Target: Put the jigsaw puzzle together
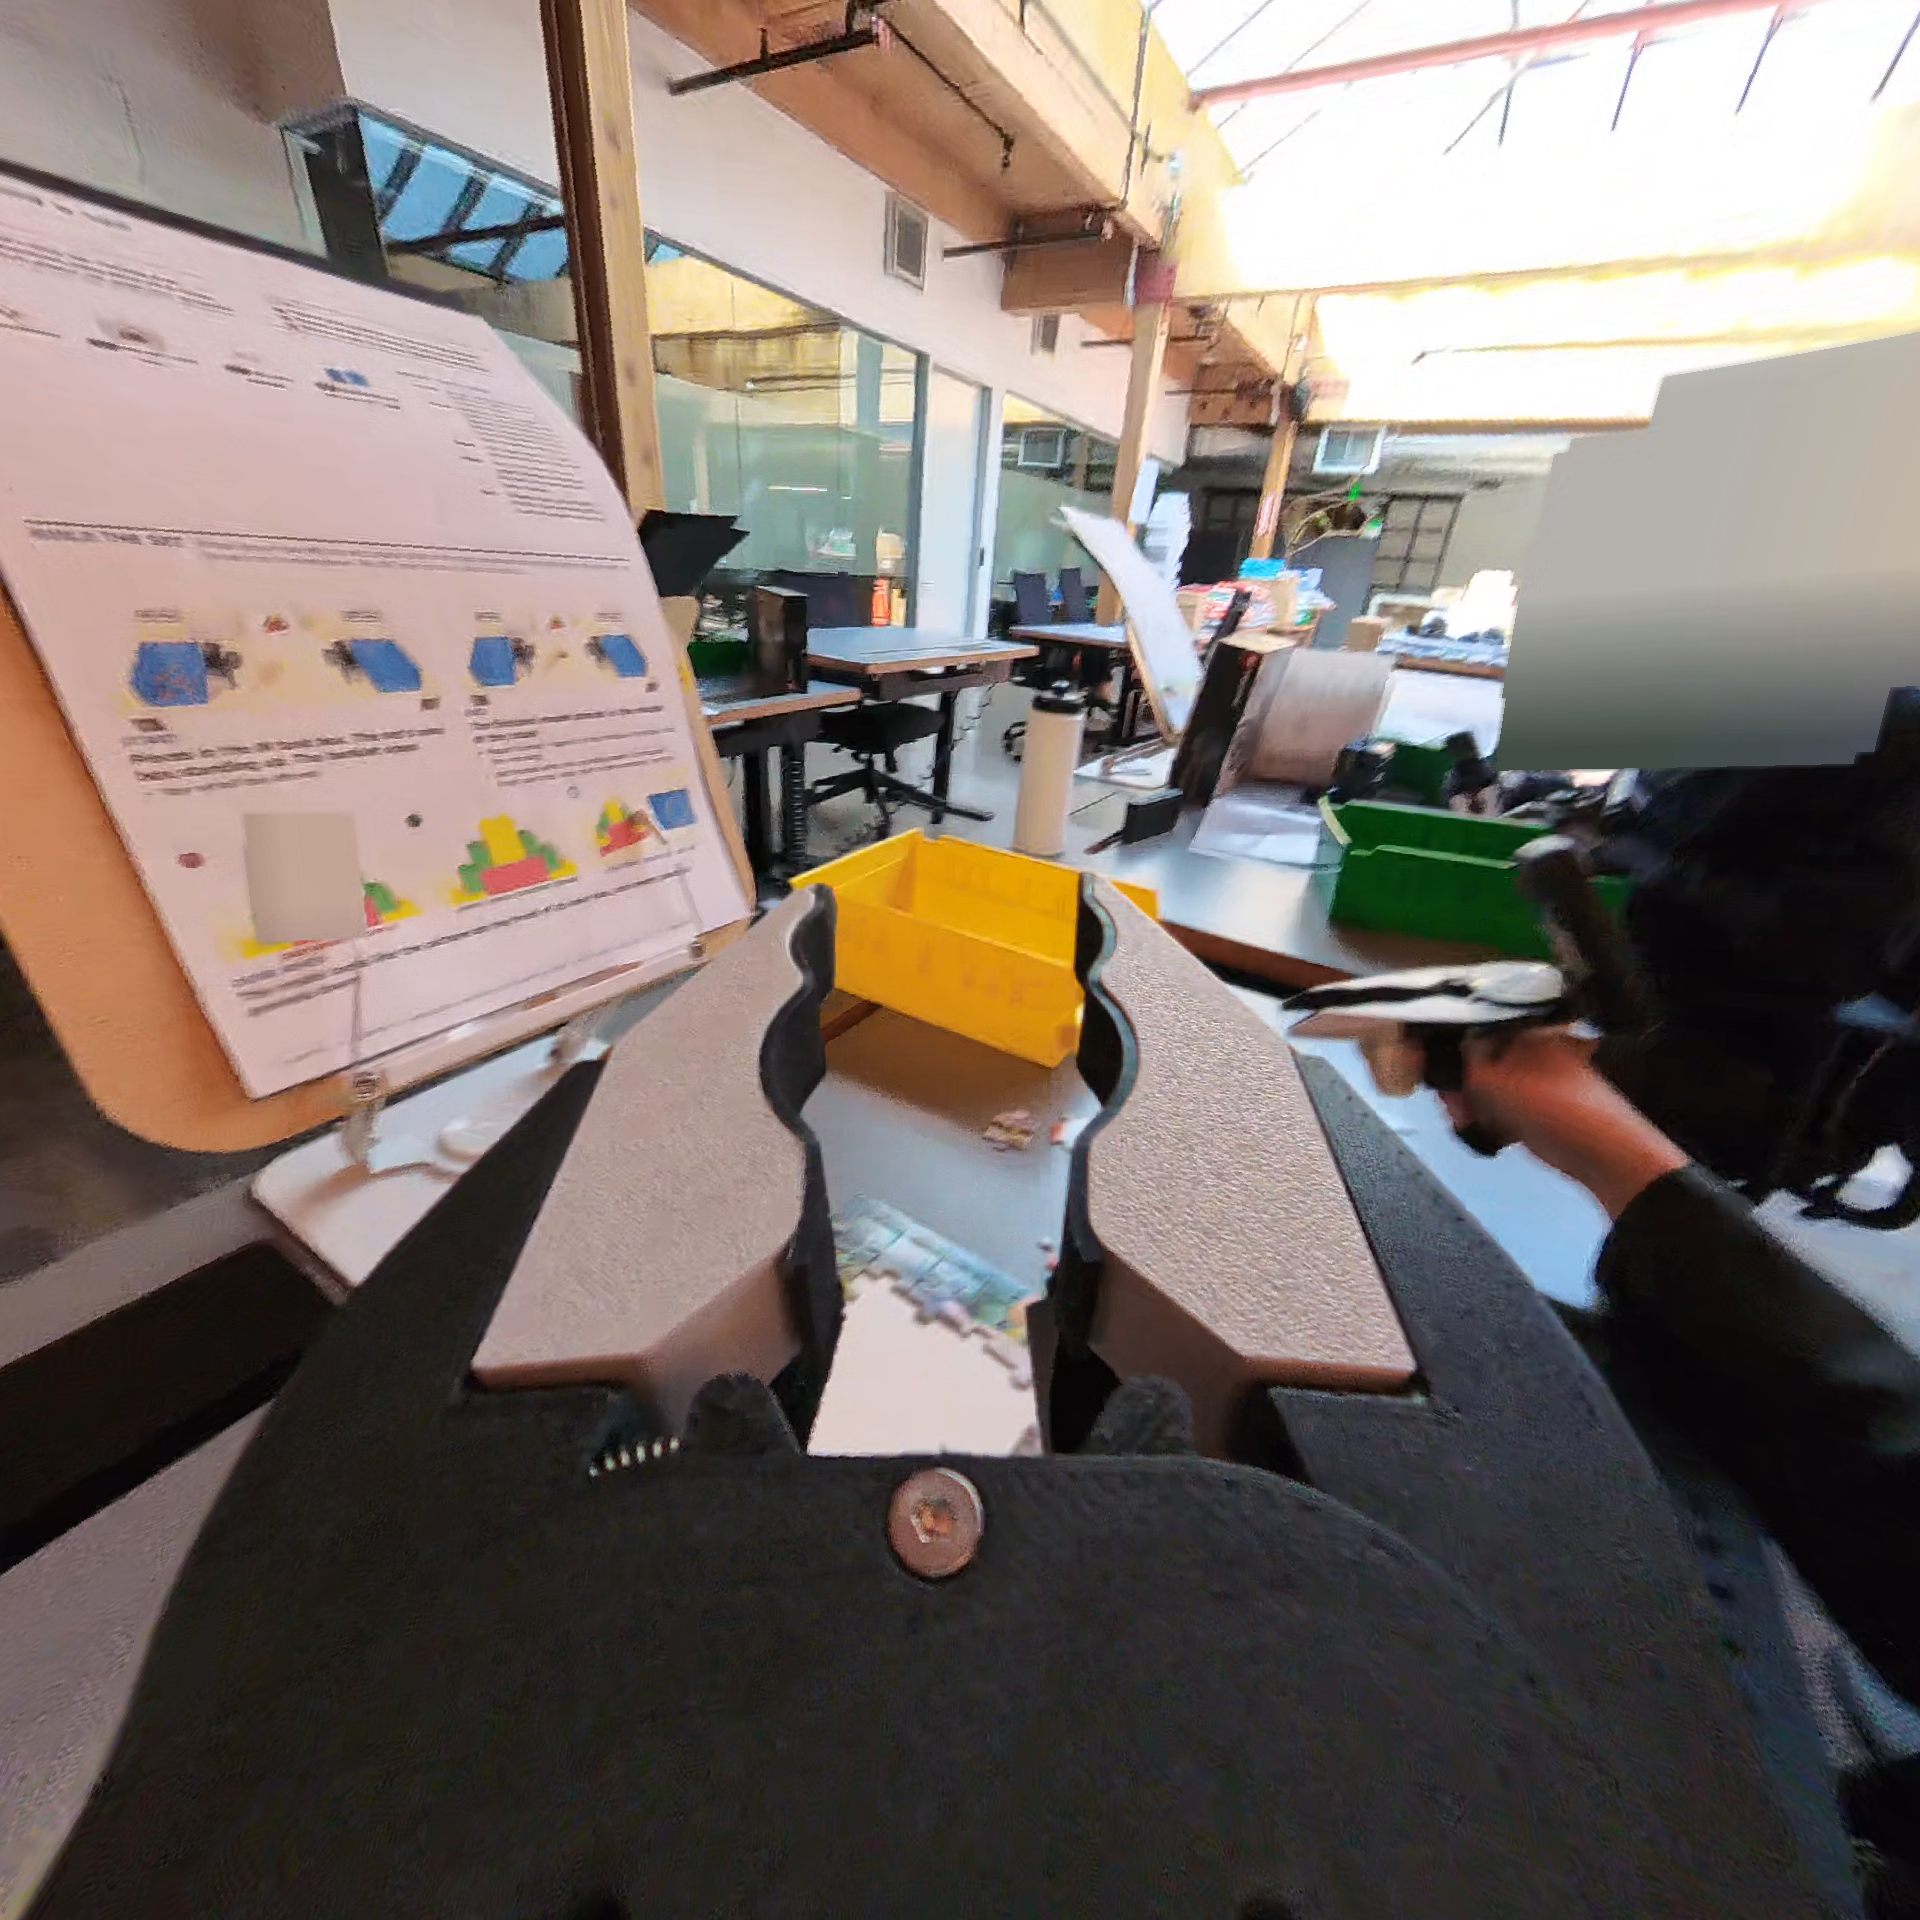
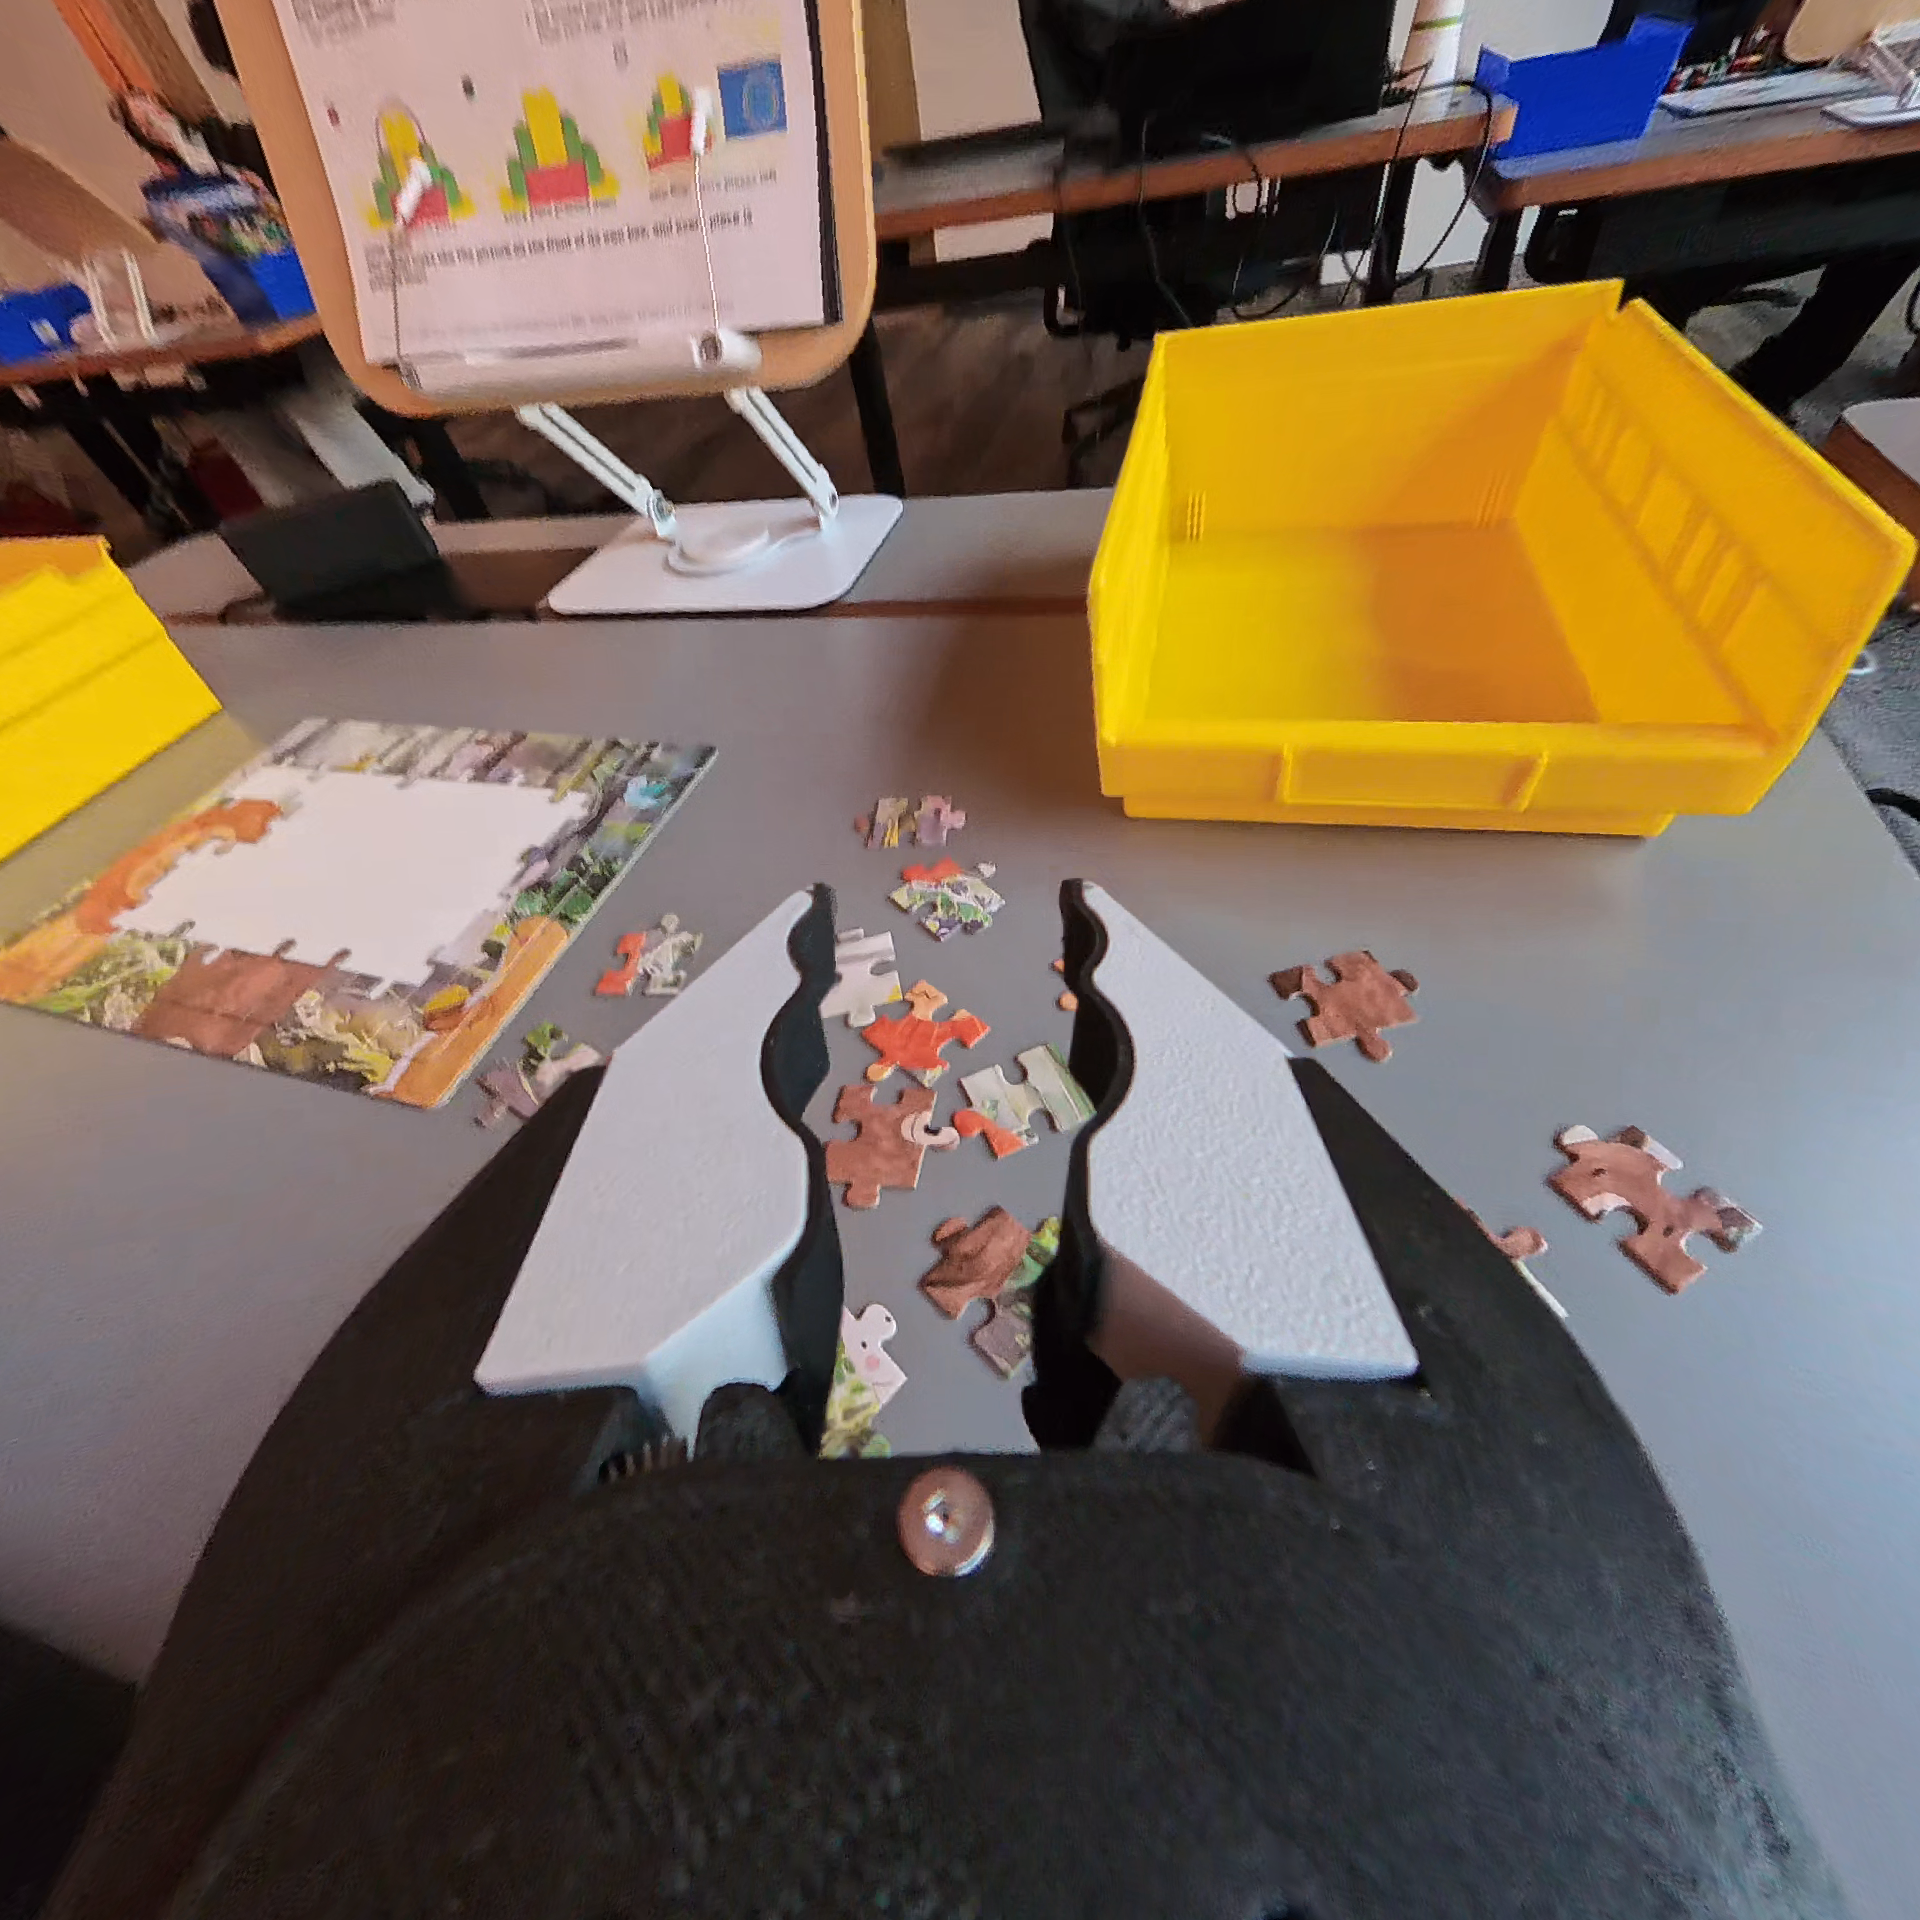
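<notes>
The left gripper (image 1: 951, 935) is raised and tilted up, so its own body hides most of the counter (image 1: 914, 1143); between its parted, empty jaws only a blurred corner of the puzzle frame (image 1: 935, 1262) and a couple of loose bits (image 1: 1010, 1129) show, too smeared to make out. The instruction sheet (image 1: 312, 623) on its stand fills the left of that view, its print unreadable through blur. A grey patch covers the upper right, and below it a hand (image 1: 1527, 1091) holds the other gripper, seen edge-on.

The right gripper (image 2: 948, 902) hangs over the grey counter (image 2: 1351, 1455) with jaws released, holding nothing. The loose puzzle pieces (image 2: 920, 1039) lie scattered directly beneath and between the jaws; several are partly covered by the fingers, and one near the hinge is cut off. Two brown pieces (image 2: 1652, 1205) lie apart to the right. The puzzle frame (image 2: 343, 904), its border assembled and its white centre bare, rests flat to the left, well clear of the jaws. An open yellow bin (image 2: 1455, 665) stands behind on the right; another yellow bin (image 2: 83, 675) is cropped at the left edge.
</notes>
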